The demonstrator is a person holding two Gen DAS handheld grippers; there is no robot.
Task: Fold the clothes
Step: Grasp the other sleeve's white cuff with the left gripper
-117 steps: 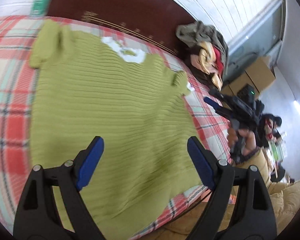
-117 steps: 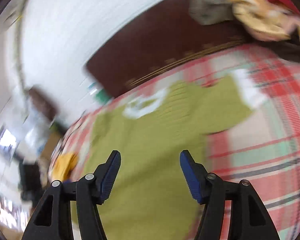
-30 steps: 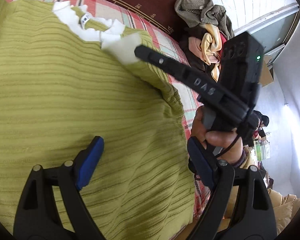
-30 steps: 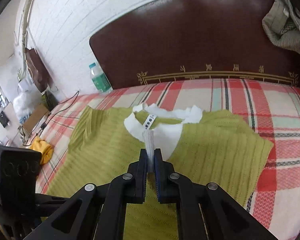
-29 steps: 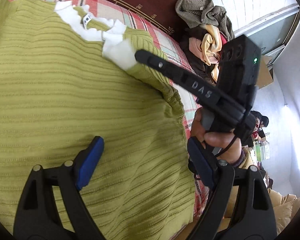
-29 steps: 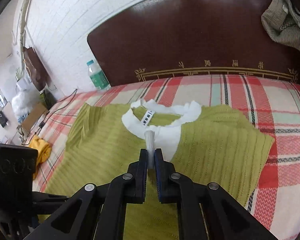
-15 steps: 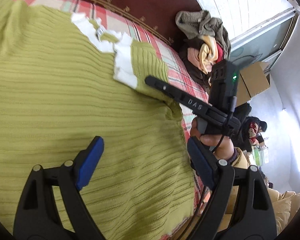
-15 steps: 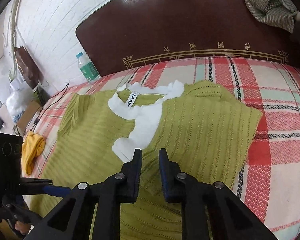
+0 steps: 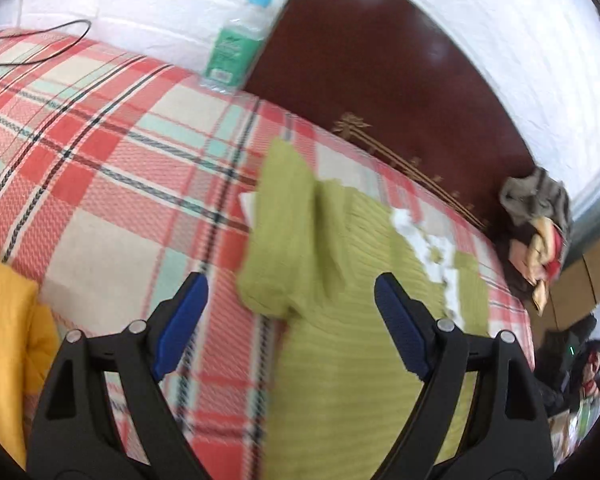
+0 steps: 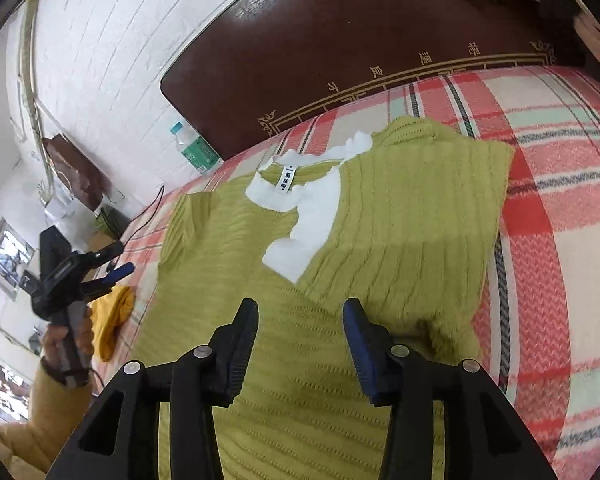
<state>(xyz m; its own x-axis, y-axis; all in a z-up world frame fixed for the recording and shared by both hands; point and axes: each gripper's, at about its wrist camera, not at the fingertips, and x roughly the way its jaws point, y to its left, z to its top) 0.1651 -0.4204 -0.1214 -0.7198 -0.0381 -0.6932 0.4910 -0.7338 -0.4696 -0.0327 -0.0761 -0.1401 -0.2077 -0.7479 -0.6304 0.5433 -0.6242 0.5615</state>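
From the left wrist view, my left tool [image 9: 288, 316] stood with its jaws wide apart and nothing between them, hanging above the bed [image 9: 100, 184]. The sweater [image 9: 340, 320] lay flat on the plaid cover, its long axis running from the near hem up toward the headboard [image 9: 380, 92], collar end farthest from me. It was a ribbed olive-green knit; one short sleeve [image 9: 280, 236] lay doubled in a thick fold just ahead of the tool, and the white collar [image 9: 428, 244] showed blurred beyond. A yellow cloth [image 9: 8, 340] lay on the bed at the lower left. A bottle [image 9: 236, 48] with a green label stood by the white brick wall beside the headboard, and a heap of clothes [image 9: 540, 220] sat at the far right.

From the right wrist view, my right tool [image 10: 300, 340] had just been opening; its blue-padded jaws stood partly apart over the knit and clamped on nothing. The sweater [image 10: 400, 232] again pointed its collar [image 10: 308, 216] at the dark brown headboard [image 10: 380, 24]. The right side of the garment was folded in over the body, its edge running along the white collar panel, where a small label showed. The left tool [image 10: 116, 260] was visible at the far left, well clear of the sweater, held in a hand [image 10: 64, 340] above the yellow cloth [image 10: 112, 320]. The bottle [image 10: 196, 152] stood near the headboard corner.
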